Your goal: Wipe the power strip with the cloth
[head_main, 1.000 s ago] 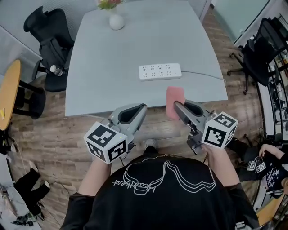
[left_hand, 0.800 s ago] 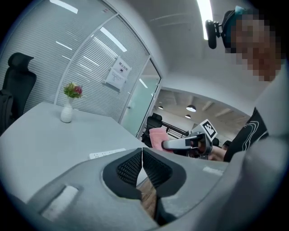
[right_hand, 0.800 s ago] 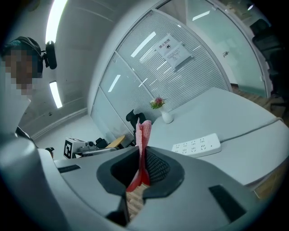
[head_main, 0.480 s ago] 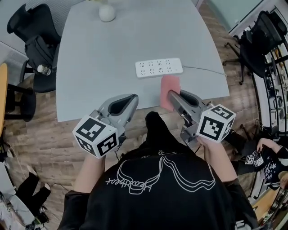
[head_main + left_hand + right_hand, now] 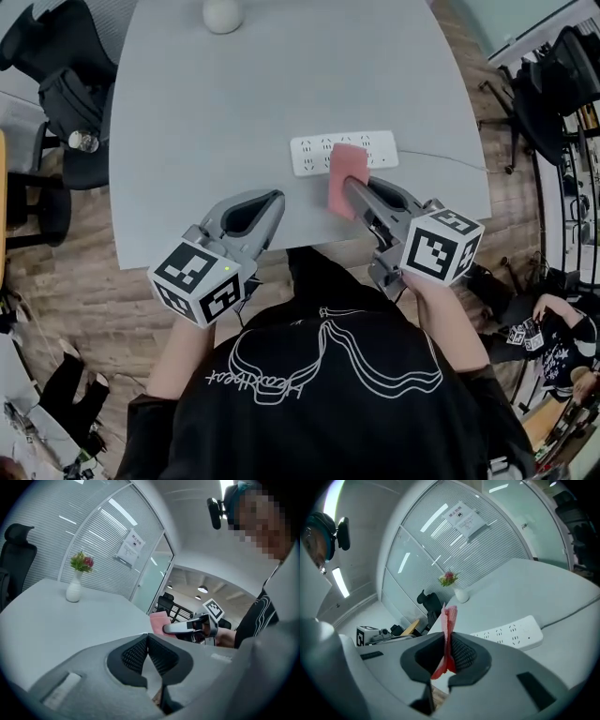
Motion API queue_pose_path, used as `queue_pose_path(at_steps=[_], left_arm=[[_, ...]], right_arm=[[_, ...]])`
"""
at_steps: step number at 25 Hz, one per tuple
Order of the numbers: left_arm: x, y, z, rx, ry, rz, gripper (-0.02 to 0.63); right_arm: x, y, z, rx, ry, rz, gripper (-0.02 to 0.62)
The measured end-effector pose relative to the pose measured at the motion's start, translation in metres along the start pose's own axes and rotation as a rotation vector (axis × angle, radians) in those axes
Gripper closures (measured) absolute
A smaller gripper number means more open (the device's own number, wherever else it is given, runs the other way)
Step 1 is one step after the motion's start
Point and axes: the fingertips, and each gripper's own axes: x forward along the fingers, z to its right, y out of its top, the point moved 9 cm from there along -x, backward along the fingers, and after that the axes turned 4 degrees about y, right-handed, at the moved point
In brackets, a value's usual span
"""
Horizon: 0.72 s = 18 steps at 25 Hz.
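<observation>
A white power strip (image 5: 343, 153) lies on the grey table (image 5: 206, 122), its cord running off to the right. My right gripper (image 5: 351, 190) is shut on a pink cloth (image 5: 345, 179), which hangs over the strip's near edge. In the right gripper view the cloth (image 5: 448, 634) stands pinched between the jaws, with the power strip (image 5: 511, 633) just beyond. My left gripper (image 5: 273, 202) hovers over the table's near edge, left of the strip, shut with nothing in it. In the left gripper view its jaws (image 5: 147, 639) meet at the tips.
A white vase (image 5: 223, 14) stands at the table's far side; it holds flowers (image 5: 81, 562) in the left gripper view. Black office chairs (image 5: 58, 89) flank the table at left and another chair (image 5: 561, 80) at right. Wooden floor surrounds it.
The right gripper has carried the pink cloth forward from the table's near edge until it overlaps the power strip. The left gripper has kept its place over the near edge.
</observation>
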Motion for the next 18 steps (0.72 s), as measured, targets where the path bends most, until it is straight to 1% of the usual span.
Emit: queue_pose_path(at_steps=[3, 6, 10, 13, 16, 18], left_arm=[[0.013, 0.010, -0.021, -0.014, 0.002, -0.013, 0.592], [0.026, 0.014, -0.038, -0.027, -0.004, -0.026, 0.592], [0.038, 0.008, -0.061, -0.045, 0.004, -0.056, 0.592], [0.044, 0.002, -0.084, -0.067, 0.012, -0.076, 0.592], [0.048, -0.004, -0.097, -0.080, 0.024, -0.096, 0.592], [0.051, -0.007, -0.105, -0.087, 0.029, -0.102, 0.592]], right_arm=[[0.020, 0.008, 0.011, 0.049, 0.007, -0.029, 0.565], [0.036, 0.014, 0.022, 0.059, 0.012, -0.059, 0.565], [0.063, 0.015, 0.033, 0.048, 0.002, -0.091, 0.565], [0.088, 0.016, 0.038, 0.061, 0.000, -0.126, 0.563], [0.104, 0.013, 0.044, 0.074, -0.006, -0.177, 0.565], [0.115, 0.009, 0.047, 0.057, -0.002, -0.220, 0.563]])
